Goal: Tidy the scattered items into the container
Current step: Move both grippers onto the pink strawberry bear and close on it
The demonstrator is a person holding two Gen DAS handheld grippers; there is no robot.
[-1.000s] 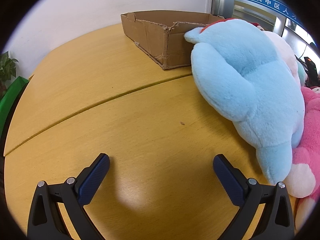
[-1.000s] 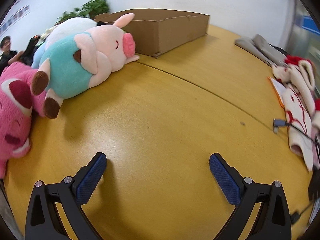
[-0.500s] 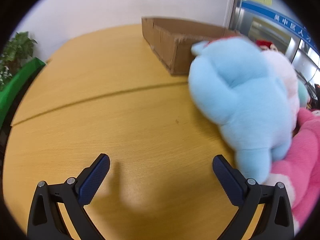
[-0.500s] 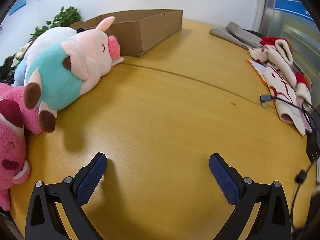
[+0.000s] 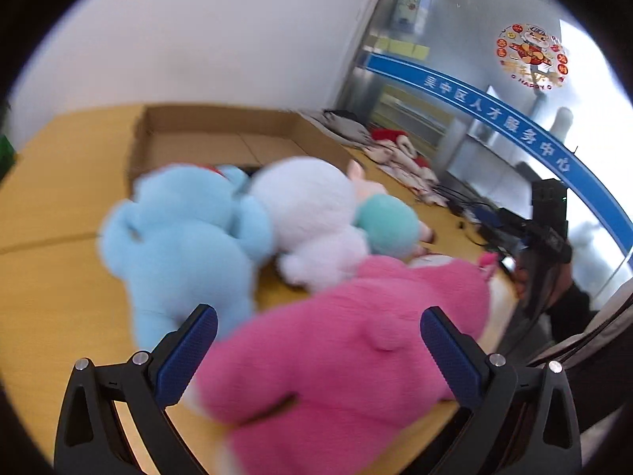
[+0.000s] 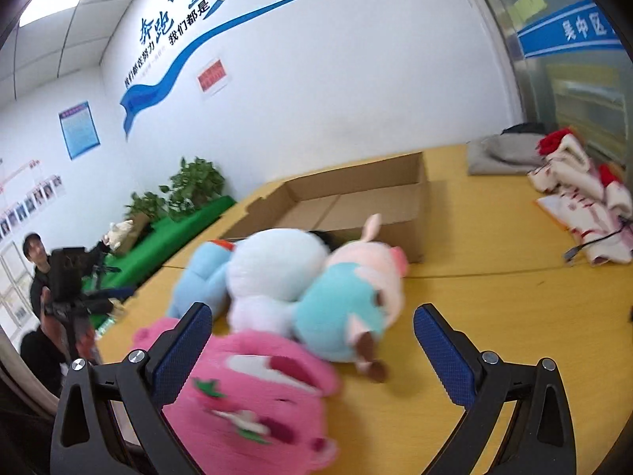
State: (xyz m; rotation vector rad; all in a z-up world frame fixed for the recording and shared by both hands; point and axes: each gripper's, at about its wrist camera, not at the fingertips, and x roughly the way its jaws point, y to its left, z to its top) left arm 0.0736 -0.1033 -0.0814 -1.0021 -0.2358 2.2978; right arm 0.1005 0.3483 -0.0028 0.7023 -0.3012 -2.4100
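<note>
The pink plush [image 5: 348,352] lies at the near table edge, now filling the space between the left gripper [image 5: 318,350]'s wide-spread fingers; a second ago only bare table [image 5: 51,308] lay there. The right gripper [image 6: 312,346], equally wide, has swung to face the heap too: pink plush, blue plush [image 5: 178,237], white plush [image 6: 277,269] and pig plush [image 6: 348,297] bunched before the open cardboard box [image 6: 356,202]. The blue band [image 5: 494,111] reads 吴中区人才服务中心; the wall slogan [image 6: 174,19] begins 奔跑.

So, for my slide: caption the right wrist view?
Open right gripper above pink plush, beside pig plush and cardboard box.
</note>
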